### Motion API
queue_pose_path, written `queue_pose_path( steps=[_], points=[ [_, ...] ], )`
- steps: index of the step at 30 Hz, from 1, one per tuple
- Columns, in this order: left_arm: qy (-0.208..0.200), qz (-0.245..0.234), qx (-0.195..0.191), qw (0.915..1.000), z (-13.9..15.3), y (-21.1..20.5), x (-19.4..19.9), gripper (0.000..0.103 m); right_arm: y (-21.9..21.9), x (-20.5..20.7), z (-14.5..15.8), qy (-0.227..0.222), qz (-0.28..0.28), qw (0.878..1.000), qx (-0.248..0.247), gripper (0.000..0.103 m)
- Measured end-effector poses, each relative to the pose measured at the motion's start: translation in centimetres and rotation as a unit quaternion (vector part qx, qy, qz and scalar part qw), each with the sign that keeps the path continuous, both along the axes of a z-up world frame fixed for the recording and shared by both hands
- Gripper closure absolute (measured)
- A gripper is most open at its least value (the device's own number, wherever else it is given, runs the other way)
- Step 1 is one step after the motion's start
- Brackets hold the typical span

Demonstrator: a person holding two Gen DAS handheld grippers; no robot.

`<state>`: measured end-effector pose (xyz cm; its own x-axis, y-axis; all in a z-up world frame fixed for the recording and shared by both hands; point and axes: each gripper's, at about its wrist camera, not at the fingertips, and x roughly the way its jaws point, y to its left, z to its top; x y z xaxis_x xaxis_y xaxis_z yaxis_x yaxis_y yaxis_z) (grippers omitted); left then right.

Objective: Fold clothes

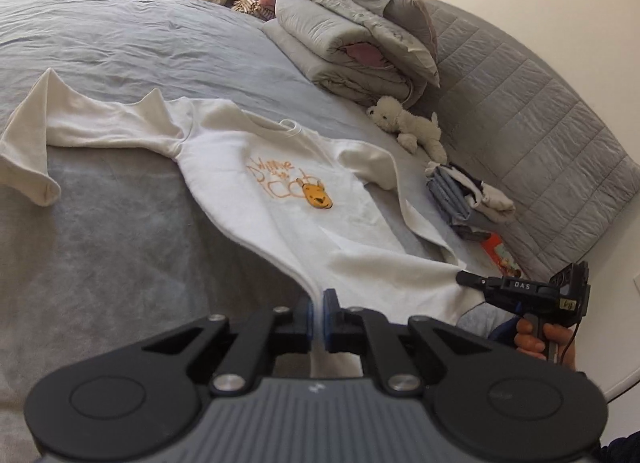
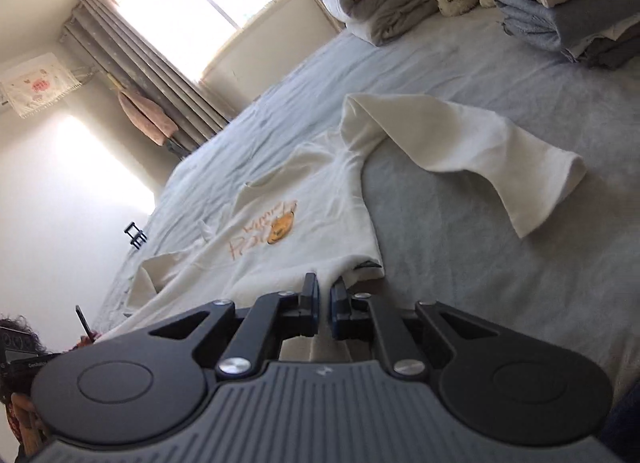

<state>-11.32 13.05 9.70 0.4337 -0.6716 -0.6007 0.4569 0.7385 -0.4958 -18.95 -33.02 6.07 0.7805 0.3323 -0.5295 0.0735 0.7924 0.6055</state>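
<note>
White cotton fills your view: the long-sleeved shirt [image 1: 280,199] lies spread on the grey bedsheet [image 1: 120,43], print up. No bins or baskets show (only a folded stack of clothes [image 1: 468,199] at about three o'clock of the shirt, beside a plush toy [image 1: 412,127]). Your left gripper [image 1: 318,317] is clamped on the hem at the shirt's six o'clock edge. Your right gripper [image 2: 325,303] pinches the hem too, at four o'clock of the print, with the shirt running away toward twelve o'clock from both tongs.
</note>
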Motion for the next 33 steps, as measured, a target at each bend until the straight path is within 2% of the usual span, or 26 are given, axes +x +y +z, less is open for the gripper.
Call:
queue_pose_path(
  steps=[3, 4, 5, 7, 9, 12, 16, 19, 23, 25, 27, 30, 31, 33],
  points=[
    [0.009, -0.007, 0.069, 0.9976, -1.7, -1.5, 0.3, 0.091, 2.9, 1.0, -0.4, 0.044, 0.043, 0.994, -0.089, 0.089],
    [0.012, -0.008, 0.091, 0.9957, -2.3, -1.9, 0.4, 0.080, 3.8, 1.1, -0.5, 0.052, 0.050, 0.990, -0.122, 0.089],
    [0.007, -0.005, 0.099, 0.9950, -2.4, -1.9, 0.5, 0.065, 4.4, 1.1, -0.6, 0.055, 0.052, 0.986, -0.149, 0.089],
    [-0.004, 0.002, 0.115, 0.9934, -2.5, -1.8, 0.7, 0.051, 4.5, 0.9, -0.6, 0.050, 0.047, 0.984, -0.162, 0.088],
    [-0.026, 0.011, 0.130, 0.9912, -2.0, -1.5, 0.9, 0.048, 3.4, 0.8, -0.6, 0.044, 0.022, 0.987, -0.151, 0.083],
    [-0.060, 0.043, 0.152, 0.9856, -1.0, -1.0, 1.7, 0.042, 1.6, 0.3, -0.2, 0.038, -0.043, 0.987, -0.148, 0.055],
    [-0.085, 0.088, 0.201, 0.9720, -0.7, -0.8, 4.5, 0.037, 0.9, 1.0, 0.3, 0.028, -0.079, 0.985, -0.148, 0.055],
    [-0.076, 0.130, 0.226, 0.9624, -0.7, -0.2, 7.8, 0.035, 1.6, 3.0, 0.6, 0.035, -0.069, 0.980, -0.183, 0.055],
    [-0.082, 0.188, 0.245, 0.9475, -0.3, 1.2, 12.2, 0.028, 3.2, 7.2, 2.8, 0.011, -0.021, 0.968, -0.251, 0.055],
    [-0.083, 0.214, 0.251, 0.9405, 0.1, 2.1, 13.9, 0.025, 4.6, 10.0, 3.9, -0.004, 0.017, 0.958, -0.287, 0.052],
    [-0.088, 0.250, 0.269, 0.9262, 0.3, 3.1, 15.2, 0.021, 6.0, 13.1, 4.3, -0.009, 0.050, 0.947, -0.318, 0.044],
    [-0.083, 0.287, 0.301, 0.9056, -0.4, 4.3, 16.6, 0.020, 8.2, 18.2, 4.3, -0.006, 0.100, 0.933, -0.344, 0.043],
    [-0.074, 0.289, 0.310, 0.9028, -0.9, 4.6, 17.1, 0.020, 9.2, 20.2, 4.0, 0.001, 0.120, 0.930, -0.346, 0.043],
    [-0.055, 0.283, 0.314, 0.9047, -1.9, 5.2, 18.0, 0.020, 10.8, 23.7, 3.3, 0.015, 0.150, 0.925, -0.349, 0.043]
  ],
)
